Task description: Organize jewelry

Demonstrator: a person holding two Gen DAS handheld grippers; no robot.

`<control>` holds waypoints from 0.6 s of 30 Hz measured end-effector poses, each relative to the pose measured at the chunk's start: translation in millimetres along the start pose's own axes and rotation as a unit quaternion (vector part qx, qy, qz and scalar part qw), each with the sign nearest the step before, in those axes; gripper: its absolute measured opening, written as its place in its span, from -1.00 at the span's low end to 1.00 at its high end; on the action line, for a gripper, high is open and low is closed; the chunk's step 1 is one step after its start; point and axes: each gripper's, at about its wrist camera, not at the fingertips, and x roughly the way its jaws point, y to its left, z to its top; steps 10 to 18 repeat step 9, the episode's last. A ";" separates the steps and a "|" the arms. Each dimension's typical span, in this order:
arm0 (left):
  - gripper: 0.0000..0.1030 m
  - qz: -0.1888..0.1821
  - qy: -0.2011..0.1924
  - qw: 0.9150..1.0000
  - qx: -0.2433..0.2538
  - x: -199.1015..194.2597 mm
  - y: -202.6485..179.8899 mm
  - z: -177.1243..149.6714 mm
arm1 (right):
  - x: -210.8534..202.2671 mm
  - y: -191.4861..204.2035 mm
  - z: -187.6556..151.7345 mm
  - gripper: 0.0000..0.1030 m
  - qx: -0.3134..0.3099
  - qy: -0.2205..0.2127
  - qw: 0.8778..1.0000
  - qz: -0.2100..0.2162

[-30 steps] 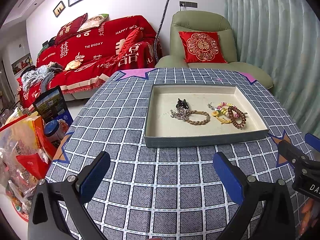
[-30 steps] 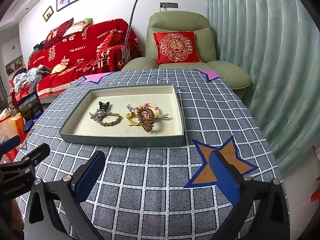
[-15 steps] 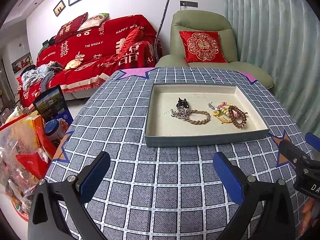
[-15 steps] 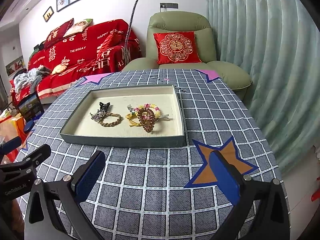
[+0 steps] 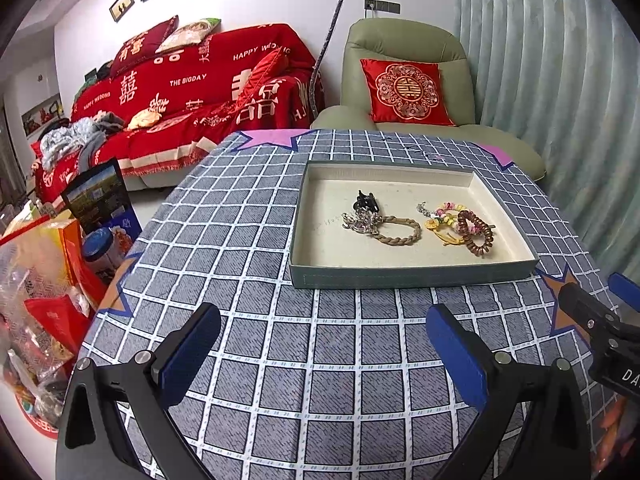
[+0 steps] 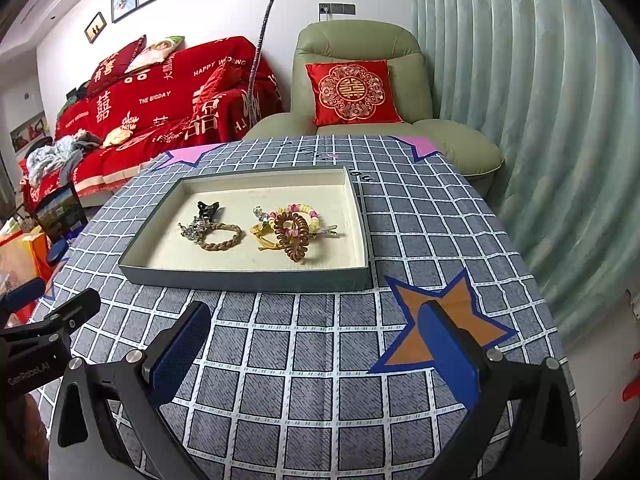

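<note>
A shallow grey-green tray (image 5: 408, 278) (image 6: 248, 278) with a cream floor sits on the checked tablecloth. Inside lie a black hair claw (image 5: 367, 201) (image 6: 208, 209), a silver chain piece (image 5: 360, 222) (image 6: 192, 230), a braided tan bracelet (image 5: 400, 233) (image 6: 220, 238), a pastel bead bracelet (image 5: 446, 213) (image 6: 296, 211), a yellow tie (image 5: 438, 227) (image 6: 264, 236) and a brown spiral hair tie (image 5: 476, 236) (image 6: 294, 236). My left gripper (image 5: 324, 344) and right gripper (image 6: 316, 340) hover open over the cloth in front of the tray, both holding nothing.
The table (image 5: 224, 232) ends close on the left above bags and boxes on the floor (image 5: 44, 280). Behind it stand a red-covered sofa (image 5: 192, 92) and a green armchair (image 6: 360, 92). Curtains (image 6: 540, 120) hang at the right.
</note>
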 end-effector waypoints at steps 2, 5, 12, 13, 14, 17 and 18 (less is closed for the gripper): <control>1.00 0.003 -0.006 1.000 0.002 -1.6 -0.8 0.4 | -0.3 1.0 -0.4 1.00 0.000 0.001 1.000 0.000; 1.00 0.005 -0.008 1.000 0.006 -2.5 -2.8 1.5 | -0.3 1.5 -0.3 1.00 -0.001 0.001 1.000 0.000; 1.00 0.006 0.000 1.000 0.002 -1.0 -2.5 1.9 | 1.2 1.1 -0.5 1.00 0.000 0.000 1.000 0.000; 1.00 0.006 0.000 1.000 0.002 -1.0 -2.5 1.9 | 1.2 1.1 -0.5 1.00 0.000 0.000 1.000 0.000; 1.00 0.006 0.000 1.000 0.002 -1.0 -2.5 1.9 | 1.2 1.1 -0.5 1.00 0.000 0.000 1.000 0.000; 1.00 0.006 0.000 1.000 0.002 -1.0 -2.5 1.9 | 1.2 1.1 -0.5 1.00 0.000 0.000 1.000 0.000; 1.00 0.006 0.000 1.000 0.002 -1.0 -2.5 1.9 | 1.2 1.1 -0.5 1.00 0.000 0.000 1.000 0.000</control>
